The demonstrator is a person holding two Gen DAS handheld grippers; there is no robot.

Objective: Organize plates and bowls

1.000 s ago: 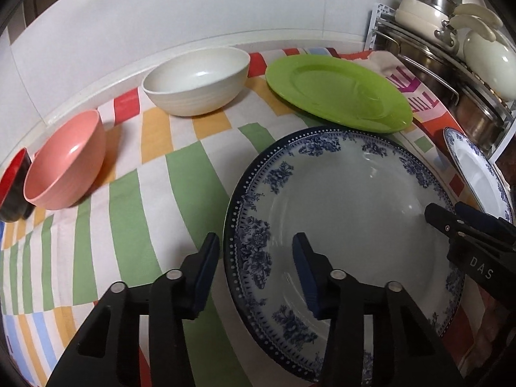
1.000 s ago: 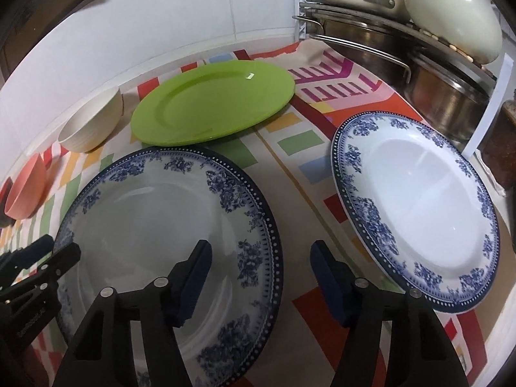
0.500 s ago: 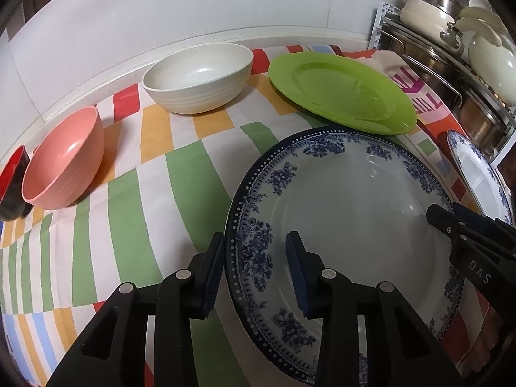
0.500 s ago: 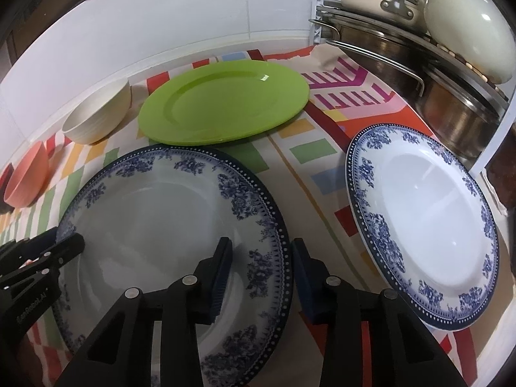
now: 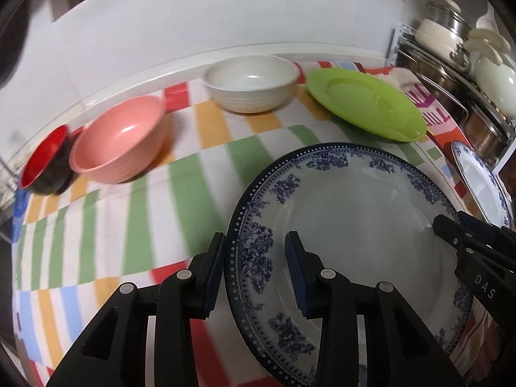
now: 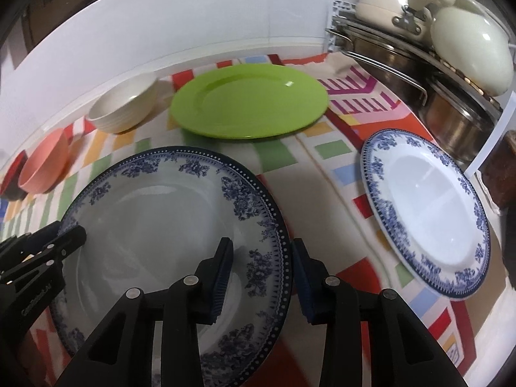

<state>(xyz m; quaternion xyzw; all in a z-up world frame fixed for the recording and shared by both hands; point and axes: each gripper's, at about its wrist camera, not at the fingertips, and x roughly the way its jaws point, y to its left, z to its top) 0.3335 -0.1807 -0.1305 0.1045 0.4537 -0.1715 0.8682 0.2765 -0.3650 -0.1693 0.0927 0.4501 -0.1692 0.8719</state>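
Large blue-floral plate (image 5: 364, 225) sits over the striped cloth (image 5: 135, 213), and I have it pinched on both sides: left gripper (image 5: 254, 271) clamped on its left rim, right gripper (image 6: 261, 274) clamped on its right rim. Behind it: green plate (image 6: 248, 103), cream bowl (image 5: 251, 80), pink bowl (image 5: 119, 138). Smaller floral plate (image 6: 425, 209) lies apart, right.

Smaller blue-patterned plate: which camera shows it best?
The right wrist view: the smaller blue-patterned plate lies whole and unobstructed on the striped cloth below the pot rack. The left wrist view catches only a sliver at its right edge, partly hidden behind the other tongs.
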